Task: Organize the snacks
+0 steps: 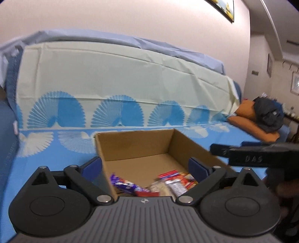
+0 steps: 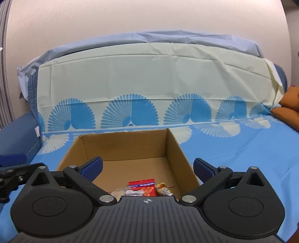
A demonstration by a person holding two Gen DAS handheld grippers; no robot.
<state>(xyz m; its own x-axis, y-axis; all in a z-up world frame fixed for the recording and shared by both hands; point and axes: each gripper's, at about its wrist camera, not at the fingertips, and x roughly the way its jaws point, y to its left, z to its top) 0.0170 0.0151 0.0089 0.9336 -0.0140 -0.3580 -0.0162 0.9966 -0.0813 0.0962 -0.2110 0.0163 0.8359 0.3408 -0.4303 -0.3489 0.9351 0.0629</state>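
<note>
In the left wrist view, the left gripper (image 1: 145, 165) stands with its blue-padded fingers (image 1: 92, 165) spread wide and nothing between them. Just ahead of and below the tips sits the open brown cardboard box (image 1: 130, 147), its corrugated walls upright. The snacks lie at the box's near end, under the gap between the fingers: a glossy purple wrapper (image 1: 124, 185) toward the left finger, a red packet (image 1: 168, 174) and silver-and-white wrappers (image 1: 175, 187) toward the right one. Only this view shows the purple wrapper, the black body of the right gripper (image 1: 248, 152) reaching in beyond the right finger, and an orange cushion (image 1: 250, 119) with dark cloth heaped on it farther right.

In the right wrist view, the right gripper (image 2: 147, 166) is likewise spread and empty over the same box (image 2: 127, 145). Here a red packet (image 2: 143, 187) and a small orange wrapper (image 2: 163, 190) lie near the tool's body. The left gripper (image 2: 13, 168) shows at the left edge.

The box rests on a smooth blue plastic sheet (image 2: 243, 149) printed with pale fans, draped over a sofa before a plain pinkish wall (image 2: 149, 16).
</note>
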